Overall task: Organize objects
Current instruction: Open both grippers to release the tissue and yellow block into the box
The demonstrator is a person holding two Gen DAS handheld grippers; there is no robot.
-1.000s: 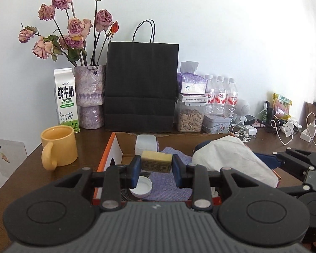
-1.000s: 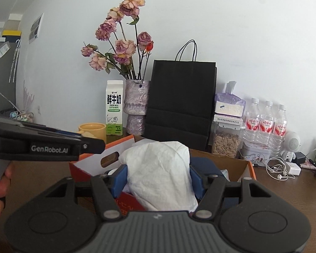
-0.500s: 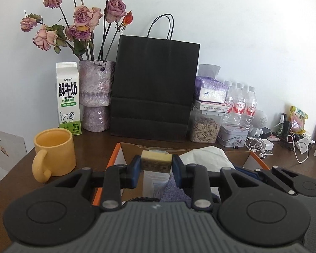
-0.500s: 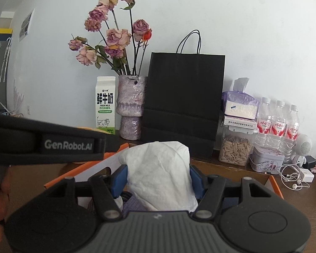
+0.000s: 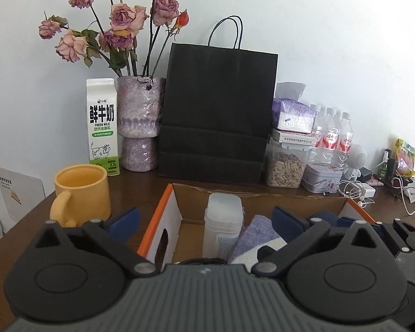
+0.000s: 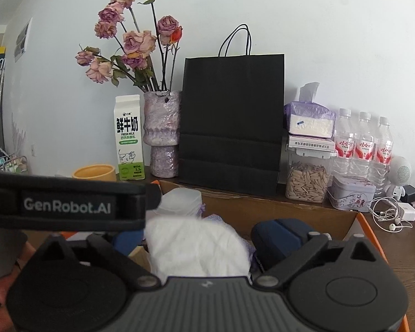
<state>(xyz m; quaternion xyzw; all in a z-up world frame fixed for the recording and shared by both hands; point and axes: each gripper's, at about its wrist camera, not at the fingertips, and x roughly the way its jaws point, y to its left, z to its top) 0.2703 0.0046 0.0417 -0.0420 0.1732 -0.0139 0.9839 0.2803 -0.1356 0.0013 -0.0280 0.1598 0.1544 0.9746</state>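
Your left claw [image 5: 204,220] stands wide, its blue pads far apart with nothing between them, hovering over the near end of the cardboard box [image 5: 262,193]. Through the gap you see a frosted plastic container [image 5: 222,221] standing upright inside the box near its left wall, with a lilac cloth [image 5: 253,231] lying just to its right.

Your right claw [image 6: 196,238] is also spread wide. A white crumpled tissue [image 6: 196,246] sits between its pads inside the box; whether either pad touches it cannot be told. The left gripper's body crosses the left of this view, hiding part of the left pad. A corner of a tan block [image 6: 139,256] shows just left of the tissue, low in the box.

On the table [image 5: 130,188] behind the box stand a yellow mug [image 5: 81,191], a milk carton [image 5: 102,127], a vase of dried roses [image 5: 139,121], a black paper bag [image 5: 217,110], a jar of seeds [image 5: 285,167] and three water bottles [image 5: 332,135].
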